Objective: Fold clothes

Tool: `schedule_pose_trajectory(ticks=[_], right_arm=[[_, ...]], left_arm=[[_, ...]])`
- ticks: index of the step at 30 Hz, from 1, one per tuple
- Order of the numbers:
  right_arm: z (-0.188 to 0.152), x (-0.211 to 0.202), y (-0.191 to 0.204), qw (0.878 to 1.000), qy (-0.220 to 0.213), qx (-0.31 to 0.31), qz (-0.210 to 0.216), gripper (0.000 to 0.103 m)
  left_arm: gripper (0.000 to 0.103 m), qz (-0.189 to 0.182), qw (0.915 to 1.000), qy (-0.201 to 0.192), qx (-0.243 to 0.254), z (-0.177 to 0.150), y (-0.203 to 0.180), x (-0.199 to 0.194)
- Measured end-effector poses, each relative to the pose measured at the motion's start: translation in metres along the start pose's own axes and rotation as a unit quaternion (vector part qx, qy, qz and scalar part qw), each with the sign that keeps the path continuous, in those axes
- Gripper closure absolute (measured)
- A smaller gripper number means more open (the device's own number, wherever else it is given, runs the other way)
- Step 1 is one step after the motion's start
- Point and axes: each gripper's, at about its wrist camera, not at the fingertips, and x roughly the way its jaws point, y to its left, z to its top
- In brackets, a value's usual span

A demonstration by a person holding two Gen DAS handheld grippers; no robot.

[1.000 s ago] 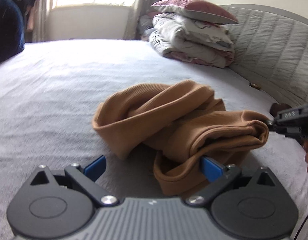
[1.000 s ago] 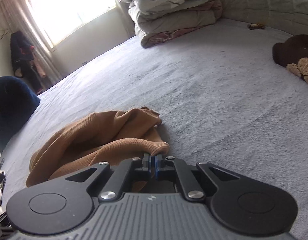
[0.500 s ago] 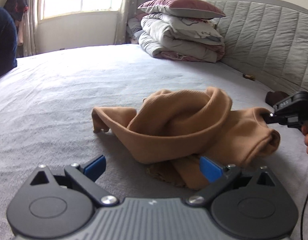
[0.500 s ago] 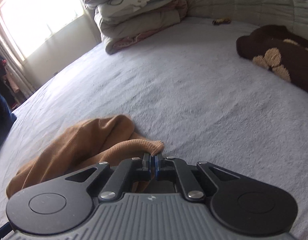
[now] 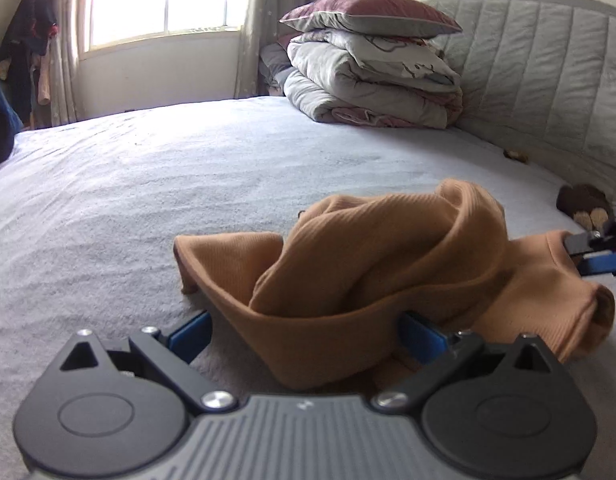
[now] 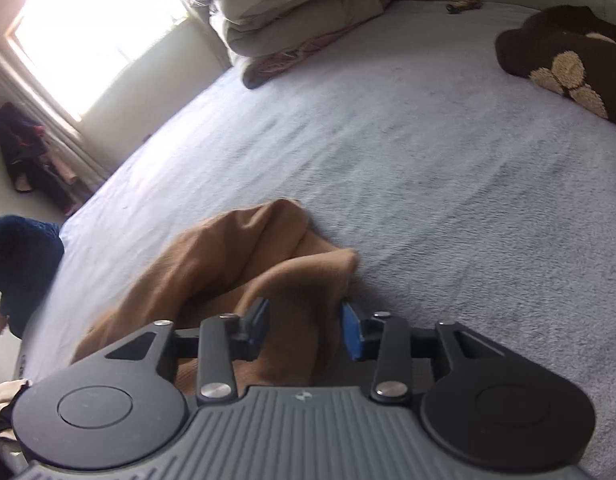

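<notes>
Only the left view takes in the headboard [image 5: 548, 80] and both grippers together; the right view alone shows the brown plush [image 6: 568, 60] whole. The sweater [image 5: 368, 260] lies bunched on the bed [image 5: 147, 200]. Its hem sits between the wide-spread left gripper [image 5: 303, 330]; the right gripper [image 6: 303, 322] has just been opening, cloth loose between its pads.
</notes>
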Motion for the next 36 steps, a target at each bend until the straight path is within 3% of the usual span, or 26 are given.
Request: schedule_pose_trajectory(ticks=[5,7,10,15,19,23,36], right_arm=[[-0.014,-0.007,0.008,0.998,0.029,0.003,0.047,0.057],[-0.022,-0.009,0.014,0.997,0.045,0.001,0.068,0.057],[-0.033,-0.009,0.026,0.994,0.063,-0.009,0.086,0.055],[-0.047,-0.004,0.040,0.991,0.087,-0.008,0.099,0.055],[-0.056,-0.002,0.051,0.988,0.103,-0.015,0.111,0.054],[-0.063,-0.005,0.062,0.990,0.096,-0.040,0.098,0.052],[-0.061,-0.009,0.054,0.991,0.088,-0.027,0.094,0.052]], left_arm=[[0.043,-0.036,0.9990,-0.002,-0.028,0.000,0.002,-0.006],[0.063,-0.033,0.9987,-0.005,-0.038,0.000,0.001,-0.010],[0.078,-0.024,0.9977,-0.008,-0.062,-0.001,0.002,-0.017],[0.083,-0.008,0.9945,-0.013,-0.104,0.000,0.012,-0.038],[0.084,0.002,0.9936,-0.028,-0.109,0.004,0.014,-0.061],[0.084,0.011,0.9926,-0.042,-0.114,0.010,0.022,-0.089],[0.084,0.071,0.9787,-0.061,-0.183,-0.008,0.077,-0.136]])
